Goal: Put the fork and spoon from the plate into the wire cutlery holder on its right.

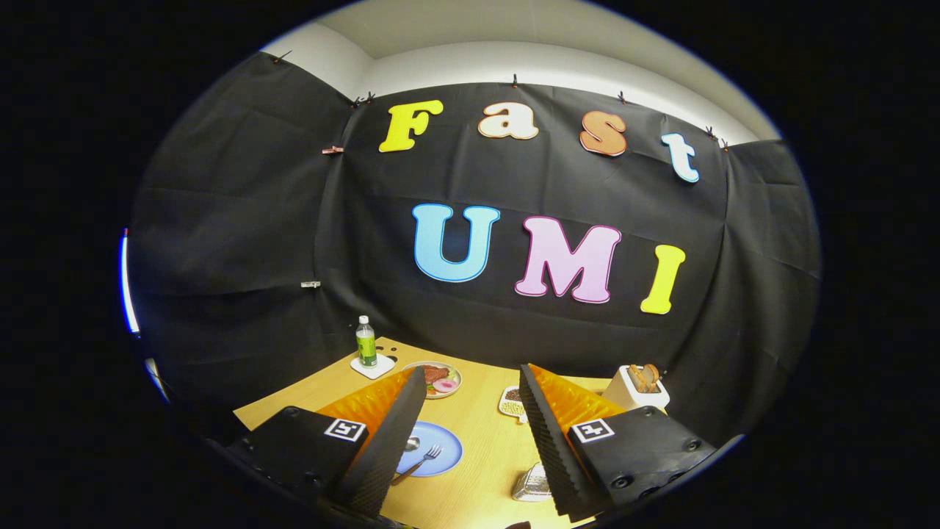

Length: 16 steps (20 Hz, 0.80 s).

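Note:
A blue plate (438, 445) lies on the wooden table (481, 426), partly behind my left finger. On it rest a fork (420, 463) and the bowl of a spoon (412, 444); the spoon's handle is hidden by the finger. The wire cutlery holder (534, 485) sits to the plate's right, close to my right finger and partly covered by it. My gripper (472, 378) hovers high above the table, open, with nothing between its fingers.
Beyond the fingers stand a green-labelled bottle on a white coaster (366, 344), a plate of food (440, 379), a small white dish of beans (511, 402) and a white toaster with bread (637, 386). Black cloth walls close the booth behind the table.

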Available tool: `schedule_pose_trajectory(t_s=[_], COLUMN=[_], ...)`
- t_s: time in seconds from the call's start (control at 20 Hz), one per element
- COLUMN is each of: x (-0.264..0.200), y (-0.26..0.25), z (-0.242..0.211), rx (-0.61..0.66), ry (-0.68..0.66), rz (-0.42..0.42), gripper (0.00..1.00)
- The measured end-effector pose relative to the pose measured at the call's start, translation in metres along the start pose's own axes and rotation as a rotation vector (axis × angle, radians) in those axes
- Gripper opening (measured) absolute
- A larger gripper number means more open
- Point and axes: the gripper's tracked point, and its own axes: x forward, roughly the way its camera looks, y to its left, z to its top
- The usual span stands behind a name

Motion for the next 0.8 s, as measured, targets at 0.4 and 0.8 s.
schedule_pose_trajectory(t_s=[0.4, 0.8], x=[0.004, 0.031], y=[0.007, 0.052], z=[-0.005, -0.08], rx=[0.028, 0.106], ry=[0.025, 0.335], rz=[0.02, 0.133], gripper=[0.86, 0.86])
